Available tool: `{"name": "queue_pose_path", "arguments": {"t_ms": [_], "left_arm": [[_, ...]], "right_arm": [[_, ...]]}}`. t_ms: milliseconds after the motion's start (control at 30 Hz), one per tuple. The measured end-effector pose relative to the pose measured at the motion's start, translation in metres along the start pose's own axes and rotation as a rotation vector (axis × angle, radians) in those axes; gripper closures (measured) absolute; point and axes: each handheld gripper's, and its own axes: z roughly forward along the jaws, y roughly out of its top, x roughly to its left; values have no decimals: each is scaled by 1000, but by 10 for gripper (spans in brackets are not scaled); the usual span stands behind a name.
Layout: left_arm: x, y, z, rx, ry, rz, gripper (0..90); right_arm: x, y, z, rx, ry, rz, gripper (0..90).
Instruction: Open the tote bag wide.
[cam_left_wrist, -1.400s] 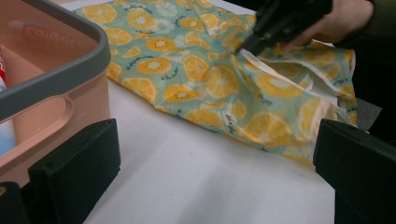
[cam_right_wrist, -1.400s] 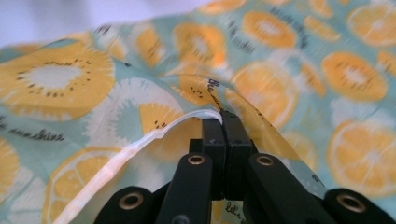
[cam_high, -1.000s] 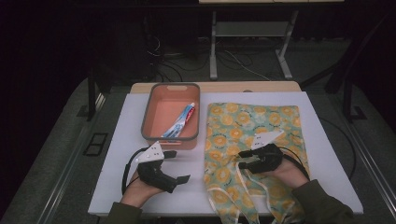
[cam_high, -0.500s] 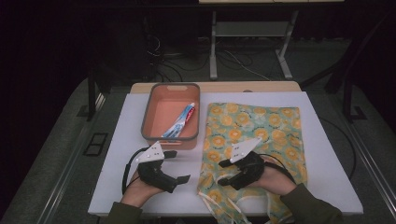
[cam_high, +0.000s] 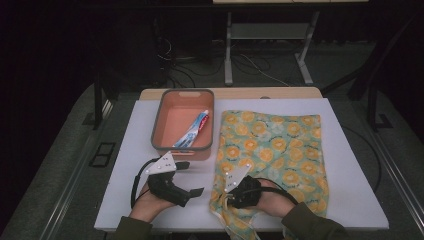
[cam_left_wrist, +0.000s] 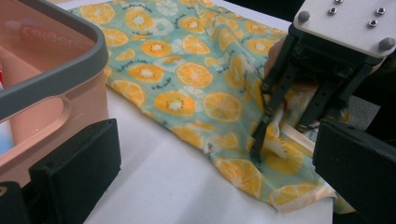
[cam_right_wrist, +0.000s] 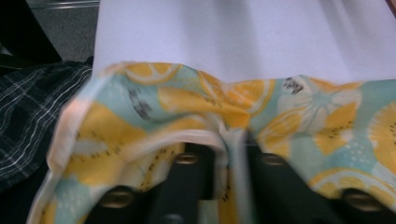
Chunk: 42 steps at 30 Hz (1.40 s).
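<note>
At lower centre of the high view, the right gripper (cam_high: 231, 196) pinches the orange-print cloth bag (cam_high: 272, 155) at its near edge. The left gripper (cam_high: 192, 177) rests spread apart, empty. The toothpaste (cam_high: 192, 130) lies in the bin (cam_high: 165, 107); packing looks barely begun.

2 black claws (cam_high: 197, 190), grey screwed top plates, looping black cables, olive sleeves

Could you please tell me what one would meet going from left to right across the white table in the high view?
Left black gripper held in a hand, then the salmon-pink plastic bin with a grey rim, then the right black gripper on the cloth's near-left corner, then the teal orange-slice-patterned cloth bag.
</note>
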Motion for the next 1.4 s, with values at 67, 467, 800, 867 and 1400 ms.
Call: {"name": "queue_pose_path", "arguments": {"t_ms": [67, 467, 800, 867, 1400], "left_arm": [[0, 0, 0, 1, -1, 0, 0], [1, 0, 0, 1, 1, -3, 0], [1, 0, 0, -4, 0, -5, 0], [1, 0, 0, -5, 0, -7, 0], [-1, 0, 2, 3, 2, -5, 0]], "right_arm": [[-3, 2, 2, 0, -33, 15, 893], [-67, 2, -2, -13, -268, 208, 895], [-106, -2, -14, -50, -285, 349, 674], [-103, -3, -20, -59, -257, 350, 549], [-50, -46, -108, -160, -196, 291, 271]]}}
